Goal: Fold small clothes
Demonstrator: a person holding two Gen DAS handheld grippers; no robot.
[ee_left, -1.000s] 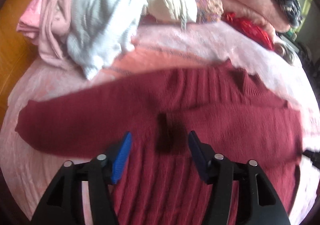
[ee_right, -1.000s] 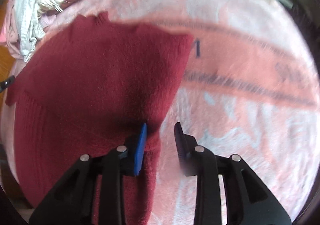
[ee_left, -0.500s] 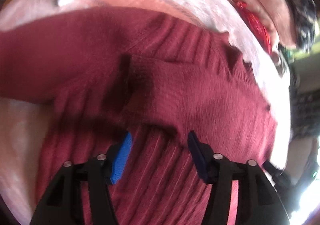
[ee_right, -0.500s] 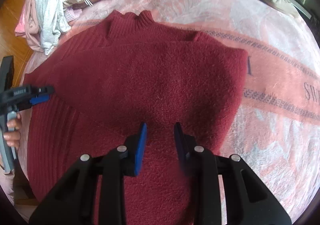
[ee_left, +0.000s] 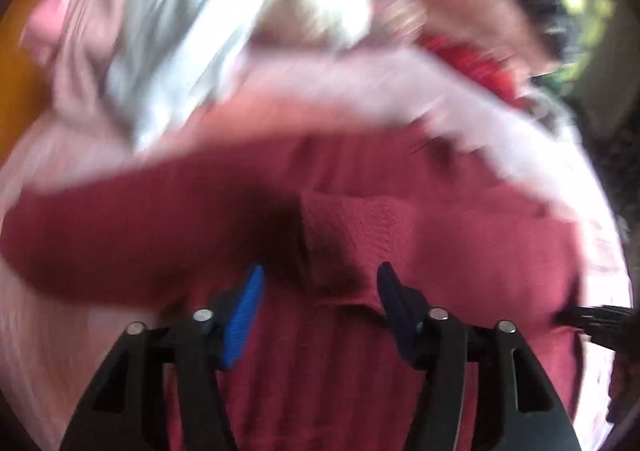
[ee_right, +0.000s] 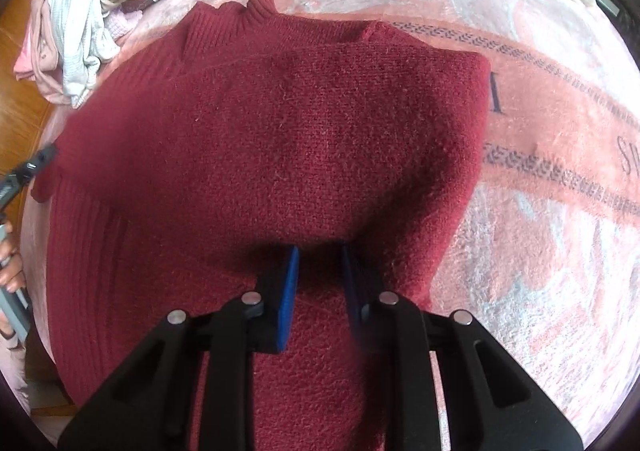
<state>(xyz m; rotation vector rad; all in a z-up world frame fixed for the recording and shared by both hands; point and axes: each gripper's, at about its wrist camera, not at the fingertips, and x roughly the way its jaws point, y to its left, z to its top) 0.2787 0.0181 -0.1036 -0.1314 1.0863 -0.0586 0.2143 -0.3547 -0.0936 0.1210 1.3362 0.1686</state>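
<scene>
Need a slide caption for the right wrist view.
Right claw closing over a dark red knit sweater spread on a pink patterned blanket.

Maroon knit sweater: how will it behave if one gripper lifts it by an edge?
The maroon sweater will probably droop: it drapes softly over the pink blanket. Thick fuzzy knit suggests some weight and good pad grip. The folded sleeve layer may slide open.

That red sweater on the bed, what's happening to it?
A person is folding it, with a pair of tongs in each hand. The dark red sweater lies spread on a pink blanket, with one side already folded over its middle. The right tongs hang over the folded part, closing, with nothing pinched between them. The left tongs are opening above the folded flap; that picture is blurry. A pile of other clothes waits at the far corner.
</scene>
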